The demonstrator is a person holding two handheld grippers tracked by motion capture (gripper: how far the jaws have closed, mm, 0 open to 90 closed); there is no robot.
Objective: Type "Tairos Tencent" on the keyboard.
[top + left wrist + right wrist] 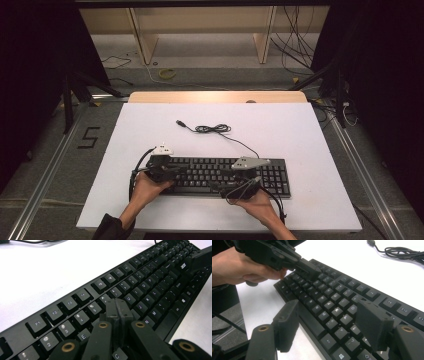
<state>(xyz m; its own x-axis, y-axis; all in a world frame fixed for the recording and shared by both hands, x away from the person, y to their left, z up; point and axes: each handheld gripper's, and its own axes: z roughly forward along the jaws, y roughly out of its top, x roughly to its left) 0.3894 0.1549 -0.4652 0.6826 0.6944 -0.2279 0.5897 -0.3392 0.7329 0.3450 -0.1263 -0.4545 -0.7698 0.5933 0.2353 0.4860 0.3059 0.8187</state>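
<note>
Two tongs sit over the long keyboard [225, 176] lying sideways: left tongs [117, 308] shut tight above its keys, right tongs [329, 327] wide.

The keyboard [227, 175] is black plastic, its keys [82, 318] matt with a faint sheen. It lies on a smooth, matt white table [300, 135] (light wood edge at the top). The gripper pads [372, 325] look like dull, slightly rough rubber.
</note>
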